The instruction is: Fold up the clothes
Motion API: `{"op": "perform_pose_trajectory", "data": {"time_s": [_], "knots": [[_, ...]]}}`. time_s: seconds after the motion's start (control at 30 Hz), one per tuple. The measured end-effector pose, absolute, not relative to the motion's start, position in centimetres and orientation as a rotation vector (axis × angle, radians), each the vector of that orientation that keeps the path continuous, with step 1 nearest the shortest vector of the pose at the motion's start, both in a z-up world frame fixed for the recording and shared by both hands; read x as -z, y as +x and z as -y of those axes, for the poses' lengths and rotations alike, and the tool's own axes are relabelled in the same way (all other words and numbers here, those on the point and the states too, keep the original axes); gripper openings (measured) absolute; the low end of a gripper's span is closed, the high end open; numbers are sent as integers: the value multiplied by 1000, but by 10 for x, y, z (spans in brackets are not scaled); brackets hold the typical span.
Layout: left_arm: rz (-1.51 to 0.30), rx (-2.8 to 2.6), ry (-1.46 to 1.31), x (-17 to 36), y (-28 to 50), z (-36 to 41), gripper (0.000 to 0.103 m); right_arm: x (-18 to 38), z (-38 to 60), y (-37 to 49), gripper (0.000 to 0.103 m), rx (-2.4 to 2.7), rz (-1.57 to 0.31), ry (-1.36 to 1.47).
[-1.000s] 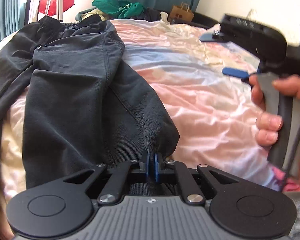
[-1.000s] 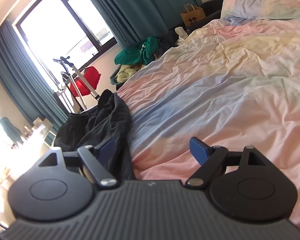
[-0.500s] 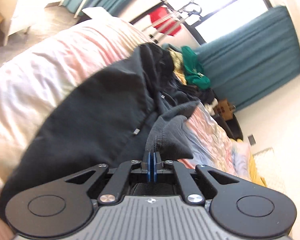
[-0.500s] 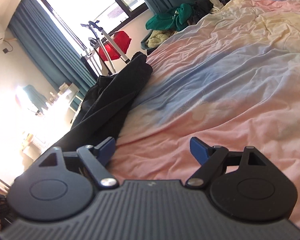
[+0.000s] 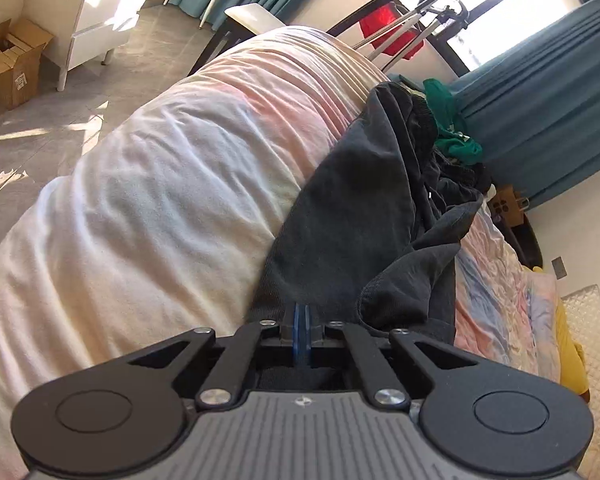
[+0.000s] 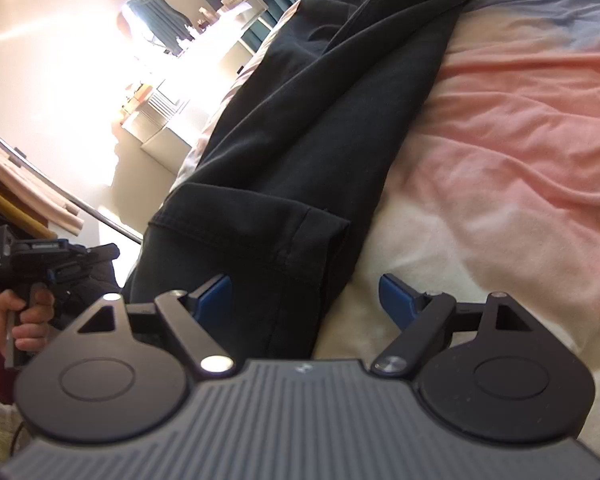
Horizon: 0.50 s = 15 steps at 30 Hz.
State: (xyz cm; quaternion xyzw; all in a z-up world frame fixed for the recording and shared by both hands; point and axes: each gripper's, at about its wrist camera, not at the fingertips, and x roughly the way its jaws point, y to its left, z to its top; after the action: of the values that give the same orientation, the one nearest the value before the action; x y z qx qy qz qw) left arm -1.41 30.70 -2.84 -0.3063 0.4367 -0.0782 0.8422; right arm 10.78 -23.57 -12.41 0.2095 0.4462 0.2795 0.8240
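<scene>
1. Trousers [image 6: 300,128] lie lengthwise on the bed [image 6: 500,140], along its left side.
2. Right tool [image 6: 304,300] sits over the hem.
3. Left tool [image 5: 301,330] grips trouser cloth.

The trousers [image 5: 352,216] are dark, matt woven cloth with stitched seams, a doubled hem showing at 7 o'clock in the right wrist view [image 6: 260,220]. The bed cover [image 5: 148,208] is soft, crumpled cotton-like cloth, pink, cream and blue, without sheen. The left claw [image 5: 302,330] has matt black plastic links, shiny metal rivets, blue rubbery pads and a ribbed grey body; the right claw [image 6: 304,300] looks the same. At 10 o'clock in the left wrist view, a box [image 5: 10,66] is plain brown cardboard. The floor [image 5: 32,128] is smooth grey tile. The curtains [image 5: 540,120] are teal pleated cloth.
</scene>
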Motion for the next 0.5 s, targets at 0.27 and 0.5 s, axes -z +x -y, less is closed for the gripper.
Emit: {"op": "perform_pose_trajectory", "data": {"time_s": [0.27, 0.5], "knots": [[-929, 276, -437, -3, -27, -252, 45, 115, 195, 85, 55, -621, -837, 301], [-913, 331, -418, -17, -76, -231, 54, 88, 193, 40, 8, -493, -704, 125]]}}
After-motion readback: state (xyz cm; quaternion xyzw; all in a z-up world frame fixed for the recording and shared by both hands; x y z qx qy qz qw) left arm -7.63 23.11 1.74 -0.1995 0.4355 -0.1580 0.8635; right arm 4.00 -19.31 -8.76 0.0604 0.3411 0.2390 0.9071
